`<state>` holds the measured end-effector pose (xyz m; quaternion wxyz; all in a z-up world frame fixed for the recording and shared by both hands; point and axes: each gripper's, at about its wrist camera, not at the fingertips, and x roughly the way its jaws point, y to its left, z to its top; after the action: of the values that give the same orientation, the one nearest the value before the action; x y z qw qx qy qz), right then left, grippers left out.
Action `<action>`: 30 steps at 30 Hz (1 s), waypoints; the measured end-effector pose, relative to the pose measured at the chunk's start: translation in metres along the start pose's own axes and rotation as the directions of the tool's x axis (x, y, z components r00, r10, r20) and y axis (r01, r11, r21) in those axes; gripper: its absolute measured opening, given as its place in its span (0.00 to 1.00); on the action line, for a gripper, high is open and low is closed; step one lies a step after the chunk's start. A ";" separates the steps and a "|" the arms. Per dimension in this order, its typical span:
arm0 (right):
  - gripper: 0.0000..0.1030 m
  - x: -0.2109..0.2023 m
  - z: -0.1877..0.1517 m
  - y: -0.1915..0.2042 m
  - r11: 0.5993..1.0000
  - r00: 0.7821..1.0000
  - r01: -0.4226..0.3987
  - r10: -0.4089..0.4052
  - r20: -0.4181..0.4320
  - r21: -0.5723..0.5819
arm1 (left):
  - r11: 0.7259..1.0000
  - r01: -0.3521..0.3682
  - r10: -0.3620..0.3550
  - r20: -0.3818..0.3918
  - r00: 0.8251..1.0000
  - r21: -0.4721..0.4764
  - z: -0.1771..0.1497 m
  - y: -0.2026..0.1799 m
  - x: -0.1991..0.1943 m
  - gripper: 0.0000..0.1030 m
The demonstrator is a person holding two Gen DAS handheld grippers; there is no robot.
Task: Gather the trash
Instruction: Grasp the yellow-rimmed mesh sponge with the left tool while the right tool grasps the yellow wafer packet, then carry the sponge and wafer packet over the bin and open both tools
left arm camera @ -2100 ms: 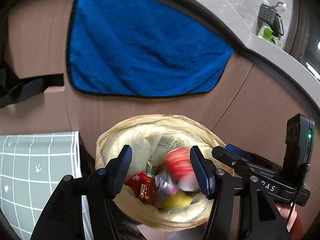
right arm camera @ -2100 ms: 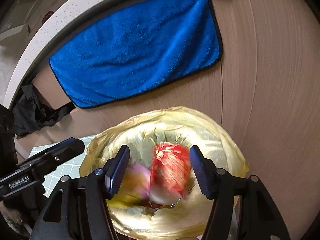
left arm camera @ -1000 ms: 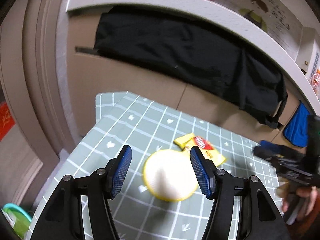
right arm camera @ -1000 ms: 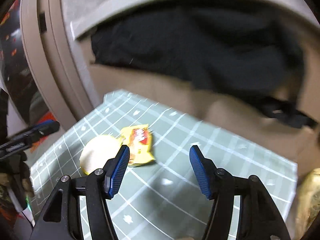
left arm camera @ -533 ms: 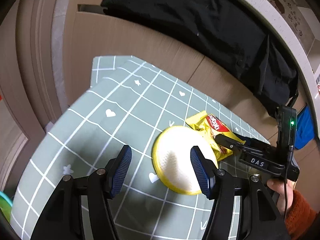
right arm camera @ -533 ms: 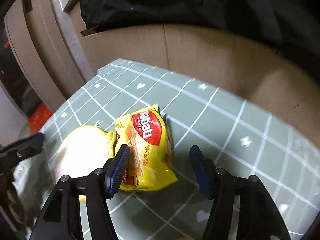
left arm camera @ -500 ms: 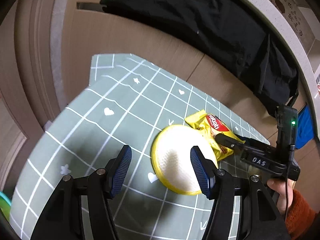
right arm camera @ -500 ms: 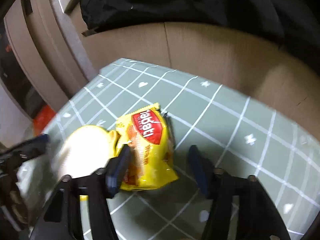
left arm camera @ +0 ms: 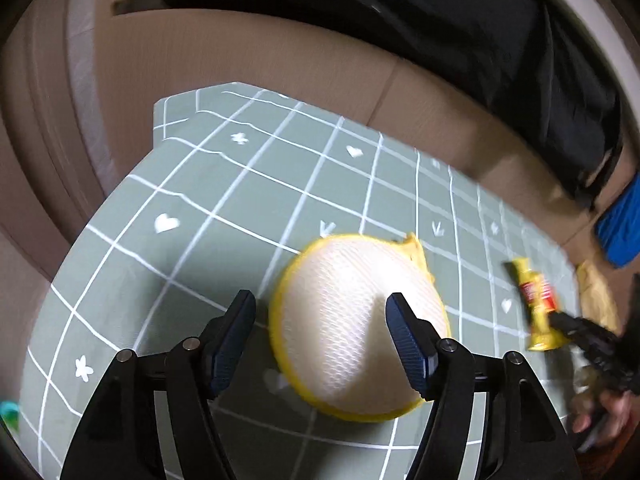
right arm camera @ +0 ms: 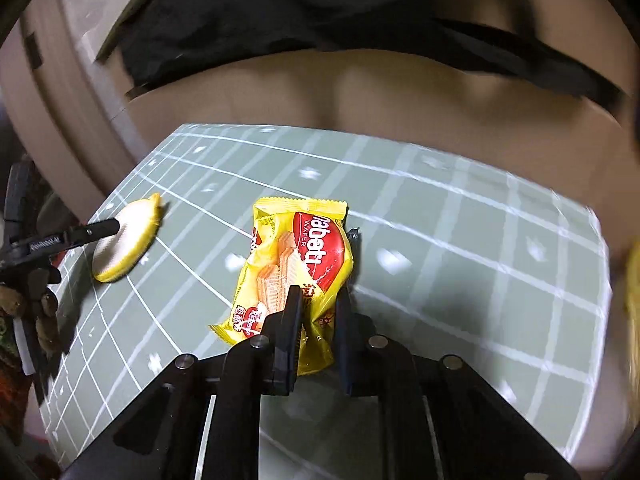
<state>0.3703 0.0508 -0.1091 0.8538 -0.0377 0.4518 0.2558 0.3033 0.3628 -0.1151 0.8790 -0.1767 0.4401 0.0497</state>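
1. The left gripper point(left arm camera: 320, 340) has come down over the mat point(left arm camera: 224, 216) since half a second ago, and its jaws are opening. They straddle the round pad point(left arm camera: 352, 328), which now fills most of the gap, the pads not yet pressing on it. It looks ready to close.
2. The pad is a flat disc, white mesh face, yellow rim, soft-looking. It lies at about 5 o'clock of the mat's middle in the left view.
3. The mat is grey-green, smooth, with a white grid, hearts and stars.
4. The right gripper point(right arm camera: 316, 320) stood wide half a second ago; its jaws are closing now, pinching the wafer pack's point(right arm camera: 296, 264) near end. The pack is off the pad's side and at 3 o'clock in the left view. That piece of trash seems secured for the bin.
5. The pack is glossy yellow film with a red oval, crinkled where it is pinched.
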 end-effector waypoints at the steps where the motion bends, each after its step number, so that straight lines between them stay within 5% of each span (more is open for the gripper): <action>1: 0.14 -0.004 -0.004 -0.005 1.000 1.000 0.001 -0.001 0.003 0.017 | 0.999 -0.031 0.031 -0.005 1.000 0.024 -0.001 -0.008 0.002 0.65; 3: 0.15 -0.012 -0.012 -0.014 0.999 1.000 0.010 -0.011 0.017 0.038 | 0.997 -0.064 0.064 -0.002 0.998 0.037 -0.003 -0.016 0.004 0.63; 8: 0.15 -0.024 -0.021 -0.017 0.999 0.999 0.010 -0.012 0.044 0.049 | 0.999 -0.047 0.048 0.038 0.998 -0.017 -0.008 -0.024 -0.005 0.18; 15: 0.15 -0.044 -0.028 -0.023 0.999 0.996 -0.015 0.012 0.086 0.036 | 0.995 -0.030 0.011 0.195 0.981 0.091 -0.011 -0.074 -0.055 0.13; 23: 0.15 -0.092 -0.036 -0.035 0.999 0.978 -0.013 0.002 0.207 0.050 | 0.975 0.005 -0.060 0.236 0.970 0.224 -0.034 -0.132 -0.082 0.13; 30: 0.15 -0.131 -0.027 -0.040 0.999 0.959 0.034 -0.037 0.283 0.017 | 0.968 0.014 -0.088 0.284 0.955 0.251 -0.030 -0.166 -0.098 0.13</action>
<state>0.3087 -0.0447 -0.0280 0.9143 -0.0038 0.3259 0.2404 0.2612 0.2039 -0.0100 0.9505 -0.0684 0.3031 -0.0026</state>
